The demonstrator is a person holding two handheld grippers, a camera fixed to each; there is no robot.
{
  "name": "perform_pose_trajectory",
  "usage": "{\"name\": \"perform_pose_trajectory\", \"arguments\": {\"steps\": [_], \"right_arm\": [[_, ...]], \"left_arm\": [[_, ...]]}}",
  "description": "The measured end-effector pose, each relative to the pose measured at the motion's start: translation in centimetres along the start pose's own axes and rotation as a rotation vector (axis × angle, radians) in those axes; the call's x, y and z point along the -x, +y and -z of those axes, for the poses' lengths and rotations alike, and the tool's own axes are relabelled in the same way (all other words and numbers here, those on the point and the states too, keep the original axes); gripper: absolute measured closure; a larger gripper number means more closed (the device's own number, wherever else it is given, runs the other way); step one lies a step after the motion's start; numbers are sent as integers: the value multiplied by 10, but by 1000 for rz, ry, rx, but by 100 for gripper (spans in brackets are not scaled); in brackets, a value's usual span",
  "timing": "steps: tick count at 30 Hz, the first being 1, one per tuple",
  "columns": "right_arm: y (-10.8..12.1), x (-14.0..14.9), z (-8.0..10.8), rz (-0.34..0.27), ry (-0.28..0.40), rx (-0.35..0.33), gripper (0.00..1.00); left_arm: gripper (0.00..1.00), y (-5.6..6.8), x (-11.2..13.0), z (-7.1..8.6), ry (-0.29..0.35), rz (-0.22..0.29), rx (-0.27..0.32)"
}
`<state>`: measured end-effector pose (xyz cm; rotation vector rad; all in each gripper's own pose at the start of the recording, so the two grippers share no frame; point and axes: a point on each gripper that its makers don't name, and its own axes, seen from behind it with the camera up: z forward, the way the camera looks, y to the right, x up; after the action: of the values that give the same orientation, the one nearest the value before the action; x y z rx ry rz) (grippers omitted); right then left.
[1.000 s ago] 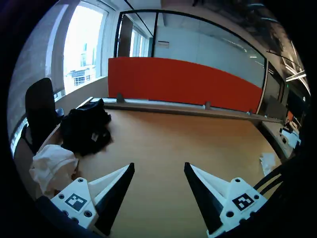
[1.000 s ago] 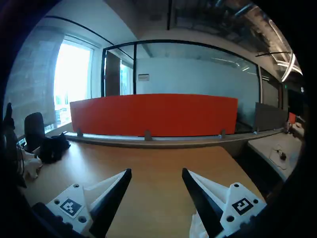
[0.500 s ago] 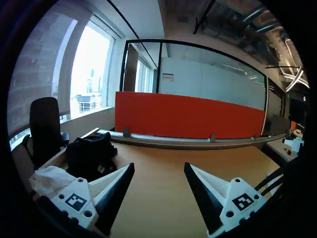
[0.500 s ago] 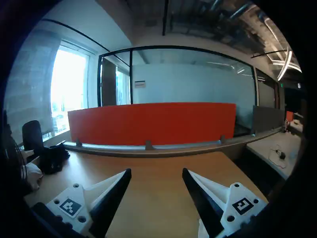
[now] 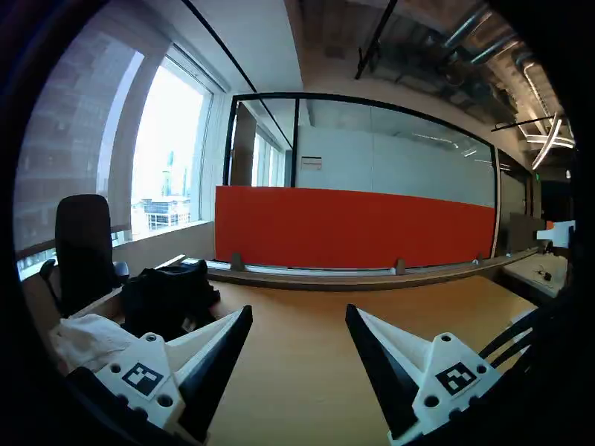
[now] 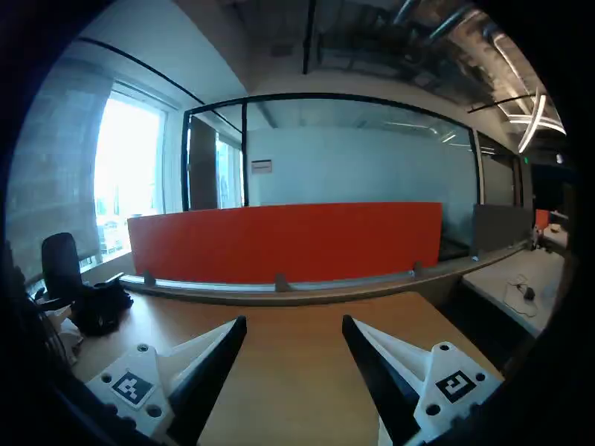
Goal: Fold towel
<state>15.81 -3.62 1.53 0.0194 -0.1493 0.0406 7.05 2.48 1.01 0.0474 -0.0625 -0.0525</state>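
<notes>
As the wooden desk (image 5: pixel 297 364) ran from the near edge to the far divider, it was the largest item: one, bare in its middle in both the left gripper view and the right gripper view.

Red partition (image 5: pixel 349 227): one, upright along the desk's far edge, its right end cut off.

Window (image 5: pixel 167 175): one, far left, too bright for detail.

Office chair (image 5: pixel 83 245): one, black, left of the desk, its lower part hidden by the desk.

Black bag (image 5: pixel 167 297): one, slumped on the desk's left side, near the partition. Its near edge was hidden behind a gripper finger.

Towel (image 5: pixel 89 338): one, white, crumpled and unfolded. It lay at the desk's near left corner, just beside the bag. Its near part was cut off by the same finger, and its edges were hard to make out. In the right gripper view a pale scrap at the far left was too small to identify.

Left gripper (image 5: pixel 298 308): one, fingers spread wide apart over bare desk, holding nothing, well apart from the towel.

Right gripper (image 6: pixel 294 318): one, fingers likewise spread wide, holding nothing and touching nothing.

Fingers: four in all, two per gripper, each with one square marker at its base.
</notes>
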Motion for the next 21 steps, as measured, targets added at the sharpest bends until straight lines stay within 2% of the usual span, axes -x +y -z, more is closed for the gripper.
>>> {"name": "perform_pose_trajectory", "arguments": {"steps": [5,11,21], "right_arm": [[-2,6,0,25,4,16,1],[-13,25,-2,60,-8,11,1],[-22,46,-2,34,-4,16,1]], "left_arm": [[7,-6,15,-3,21,-24,-9],[7,-9,35,-4,53,-86,-14],[7,-15,62,-1,102,-122,-2]]}}
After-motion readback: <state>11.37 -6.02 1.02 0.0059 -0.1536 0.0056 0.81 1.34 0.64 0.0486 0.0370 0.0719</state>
